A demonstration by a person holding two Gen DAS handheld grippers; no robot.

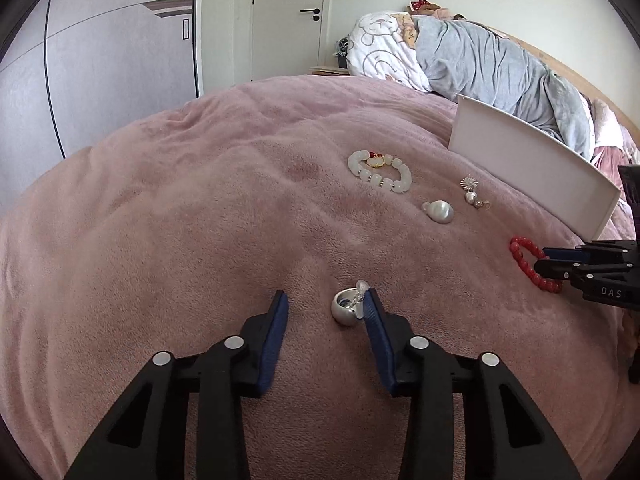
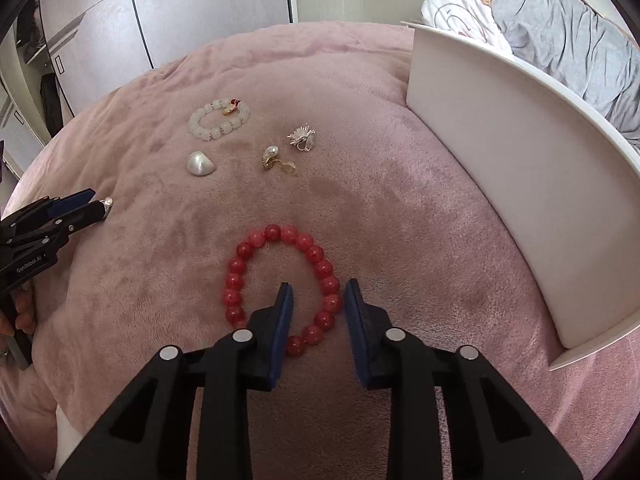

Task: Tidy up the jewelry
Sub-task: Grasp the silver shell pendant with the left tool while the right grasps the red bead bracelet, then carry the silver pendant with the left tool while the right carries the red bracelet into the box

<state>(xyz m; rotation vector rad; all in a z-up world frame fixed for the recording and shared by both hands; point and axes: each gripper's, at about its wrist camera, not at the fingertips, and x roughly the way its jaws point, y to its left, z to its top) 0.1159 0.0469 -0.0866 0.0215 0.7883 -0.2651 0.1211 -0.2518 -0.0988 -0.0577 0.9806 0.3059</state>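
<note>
Bed blanket [image 1: 180, 240] | left claw [image 1: 326, 306] released, straddling silver earring [image 1: 346, 310], one pad touching | right claw [image 2: 316, 294] released, astride red bracelet [image 2: 280, 284] beads for pickup | white tray [image 2: 520, 184] just beyond bracelet, likely destination

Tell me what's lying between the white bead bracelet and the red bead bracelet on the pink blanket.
Between the white bead bracelet and red bead bracelet, only a pearly shell-shaped piece lies near the white one; the rest is bare pink blanket, clearest in the right wrist view.
</note>
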